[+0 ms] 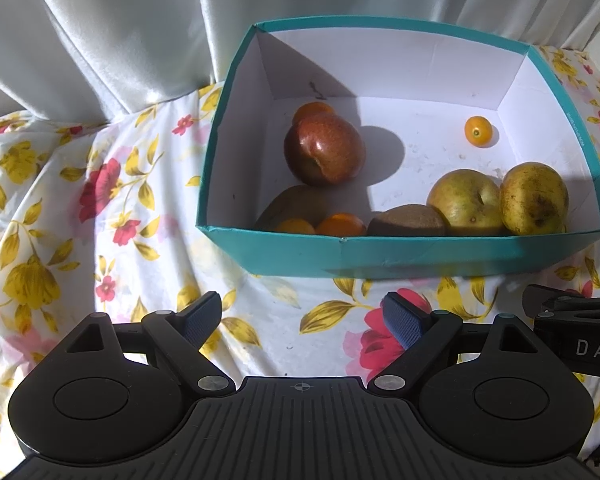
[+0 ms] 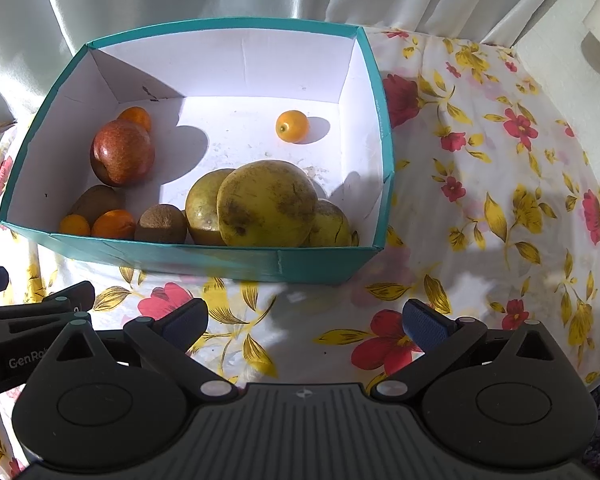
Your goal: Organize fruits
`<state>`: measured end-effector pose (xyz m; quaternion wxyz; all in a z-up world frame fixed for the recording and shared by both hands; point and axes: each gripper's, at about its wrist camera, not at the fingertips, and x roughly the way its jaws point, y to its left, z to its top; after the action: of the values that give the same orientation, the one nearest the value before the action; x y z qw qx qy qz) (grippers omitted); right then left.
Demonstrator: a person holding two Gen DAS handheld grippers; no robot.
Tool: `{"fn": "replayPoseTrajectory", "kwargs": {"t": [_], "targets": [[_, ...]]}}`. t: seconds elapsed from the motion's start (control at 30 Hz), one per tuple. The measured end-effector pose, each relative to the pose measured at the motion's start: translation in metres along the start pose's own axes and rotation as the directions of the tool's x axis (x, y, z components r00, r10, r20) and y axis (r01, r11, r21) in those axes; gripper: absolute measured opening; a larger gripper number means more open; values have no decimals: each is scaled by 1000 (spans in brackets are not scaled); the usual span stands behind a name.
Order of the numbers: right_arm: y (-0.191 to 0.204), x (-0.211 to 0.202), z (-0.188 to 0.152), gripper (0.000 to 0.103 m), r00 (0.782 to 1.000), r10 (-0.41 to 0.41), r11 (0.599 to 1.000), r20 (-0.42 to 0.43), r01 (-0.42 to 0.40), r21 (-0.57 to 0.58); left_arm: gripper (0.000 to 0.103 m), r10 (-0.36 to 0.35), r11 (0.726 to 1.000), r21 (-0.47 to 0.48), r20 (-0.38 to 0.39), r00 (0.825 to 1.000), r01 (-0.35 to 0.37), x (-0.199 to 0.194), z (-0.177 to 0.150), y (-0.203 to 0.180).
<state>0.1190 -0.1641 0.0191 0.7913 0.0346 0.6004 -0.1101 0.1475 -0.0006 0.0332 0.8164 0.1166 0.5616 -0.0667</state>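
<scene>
Teal box (image 1: 400,254), white inside, on flowered cloth (image 1: 100,200), pale curtain (image 1: 120,20) behind. Contents:
- red apple (image 1: 324,150) toward the back left, an orange (image 1: 314,110) touching behind it;
- small orange fruit (image 1: 478,131) alone near the back right;
- yellow-green pears (image 2: 266,202) bunched at the front right, touching one another;
- brown kiwi (image 2: 161,224) just beside the pears;
- second kiwi (image 2: 97,200) at the front left, with two small oranges (image 2: 114,224) against the near wall.

Left gripper (image 1: 302,318): spread wide, holding nothing, over the cloth just short of the box. Right gripper (image 2: 304,322): likewise wide apart, holding nothing, beside the left one.
</scene>
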Motion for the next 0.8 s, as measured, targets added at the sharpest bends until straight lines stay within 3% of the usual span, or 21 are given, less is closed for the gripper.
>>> {"fn": "replayPoseTrajectory", "kwargs": {"t": [0.8], "targets": [[-1,0,-2,103,1000,-9,1000,1,9,7,92,-6,1000,-7,3,1000,6,0,0,-1]]}}
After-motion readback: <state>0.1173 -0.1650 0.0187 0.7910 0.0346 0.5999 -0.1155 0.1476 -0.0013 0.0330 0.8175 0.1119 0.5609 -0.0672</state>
